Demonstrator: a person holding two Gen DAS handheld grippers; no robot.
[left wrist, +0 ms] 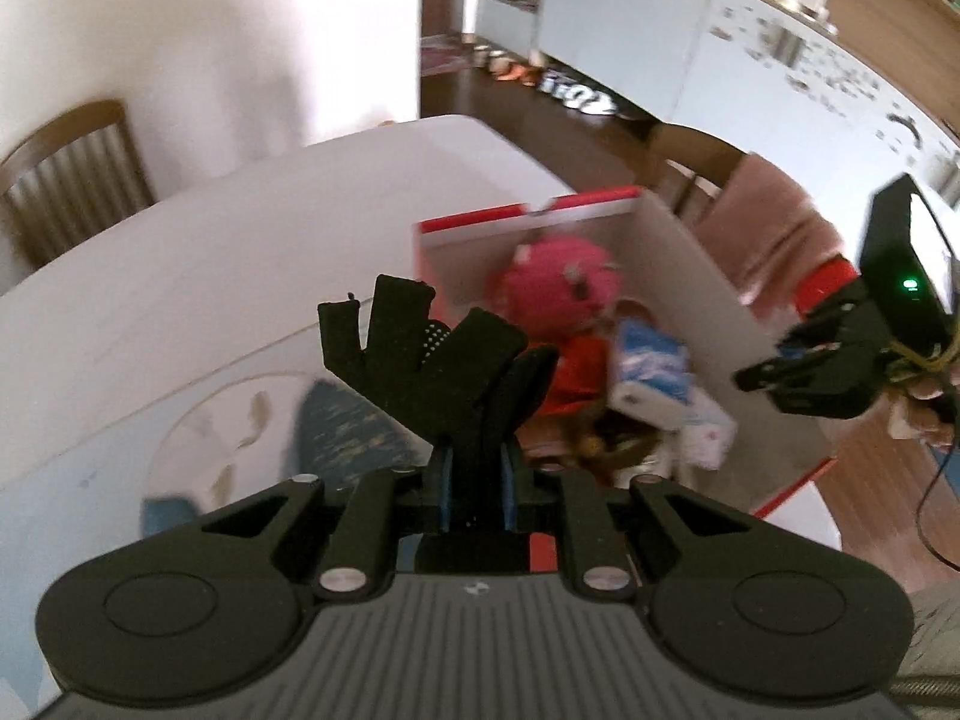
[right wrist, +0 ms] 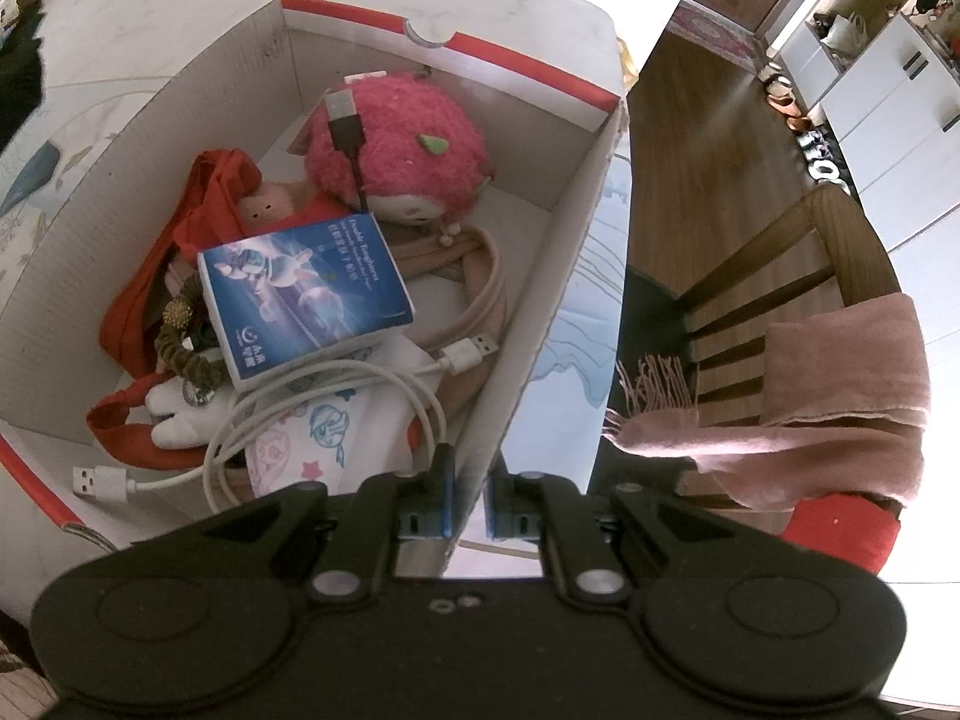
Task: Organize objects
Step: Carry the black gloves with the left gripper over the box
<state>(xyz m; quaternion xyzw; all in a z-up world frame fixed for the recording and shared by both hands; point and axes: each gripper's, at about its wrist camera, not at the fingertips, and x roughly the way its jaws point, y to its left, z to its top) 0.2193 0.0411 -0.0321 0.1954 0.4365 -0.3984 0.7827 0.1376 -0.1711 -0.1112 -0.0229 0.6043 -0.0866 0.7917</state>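
Note:
A white cardboard box with a red rim [right wrist: 456,42] stands on the table. It holds a pink plush [right wrist: 408,138], a black USB cable [right wrist: 347,129], a blue packet [right wrist: 306,294], a coiled white cable [right wrist: 336,408], a red cloth [right wrist: 204,204] and a bead bracelet [right wrist: 180,342]. My right gripper [right wrist: 471,483] is shut on the box's right wall [right wrist: 540,276]. The left wrist view is blurred: my left gripper [left wrist: 477,456] is shut on a black glove [left wrist: 420,354] and holds it in the air beside the box [left wrist: 690,252]. The right gripper [left wrist: 774,375] shows at the box's far side.
The table [left wrist: 210,252] has a white cloth with blue and beige patterns. A wooden chair [right wrist: 774,276] draped with a pink scarf [right wrist: 840,396] stands right of the box. Another chair [left wrist: 72,180] stands at the table's far side. White cabinets [left wrist: 630,18] line the wooden floor.

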